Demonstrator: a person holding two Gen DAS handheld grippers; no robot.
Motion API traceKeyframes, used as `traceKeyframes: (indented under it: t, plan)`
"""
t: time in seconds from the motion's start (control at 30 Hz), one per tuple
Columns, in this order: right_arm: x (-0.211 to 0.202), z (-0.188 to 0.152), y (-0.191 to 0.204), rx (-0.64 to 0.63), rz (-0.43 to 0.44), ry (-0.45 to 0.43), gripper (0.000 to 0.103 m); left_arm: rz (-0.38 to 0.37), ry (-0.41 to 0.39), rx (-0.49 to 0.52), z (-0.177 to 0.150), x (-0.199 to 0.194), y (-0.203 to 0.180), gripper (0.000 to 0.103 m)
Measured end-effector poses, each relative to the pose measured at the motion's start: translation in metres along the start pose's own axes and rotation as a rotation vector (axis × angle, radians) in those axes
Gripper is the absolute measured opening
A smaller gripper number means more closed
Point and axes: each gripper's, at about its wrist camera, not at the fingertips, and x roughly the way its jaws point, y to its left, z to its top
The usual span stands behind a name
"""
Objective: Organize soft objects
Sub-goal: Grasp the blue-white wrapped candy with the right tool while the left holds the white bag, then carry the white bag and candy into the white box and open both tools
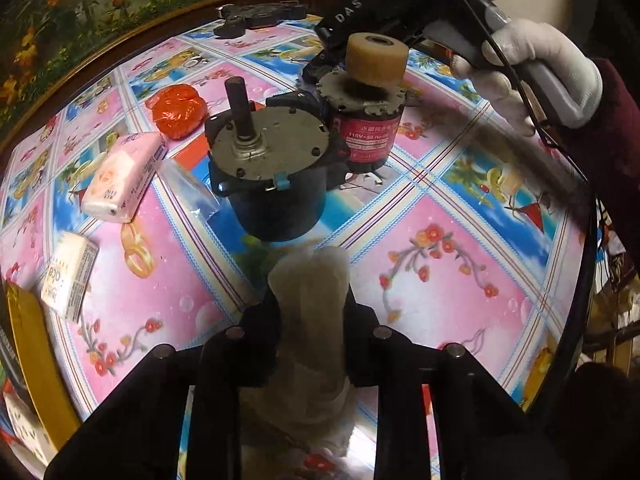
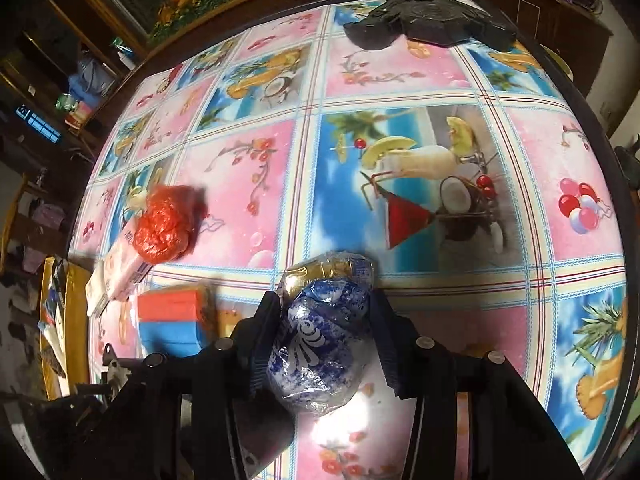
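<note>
**Two soft items held, both mid-carry**

Both grippers are loaded, so the step in hand looks like transport rather than pickup. The left gripper (image 1: 310, 312) pinches a pale cloth roll (image 1: 310, 300) between its fingers; the roll stands up past the fingertips and trails back under the camera. The right gripper (image 2: 324, 320) has its fingers pressed on a blue-and-white bag (image 2: 320, 344), which bulges out ahead of and below the pads.

On the table (image 1: 460, 240), a red bag (image 1: 178, 110), a pink pack (image 1: 124, 178) and a white pack (image 1: 70, 280) lie near one another at the left, well apart from the two motors (image 1: 272, 168) ahead of the left gripper.

The next move probably calls for setting each held piece beside that cluster, clear of the motors, and only then spreading the fingers.
</note>
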Motion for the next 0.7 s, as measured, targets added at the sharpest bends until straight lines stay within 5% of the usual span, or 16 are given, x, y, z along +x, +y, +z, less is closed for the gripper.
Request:
traceKeyframes:
  t: [0.4,0.7]
  plan:
    - [-0.116,-0.045,-0.016,0.056,0.067,-0.237,0.045,-0.053,-0.194,-0.197,-0.037,-0.086,0.013,0.021]
    - [-0.166,-0.101,0.043,-0.067,0.149,-0.270,0.045,0.052,-0.322,-0.439,-0.111,-0.145,0.045,0.022]
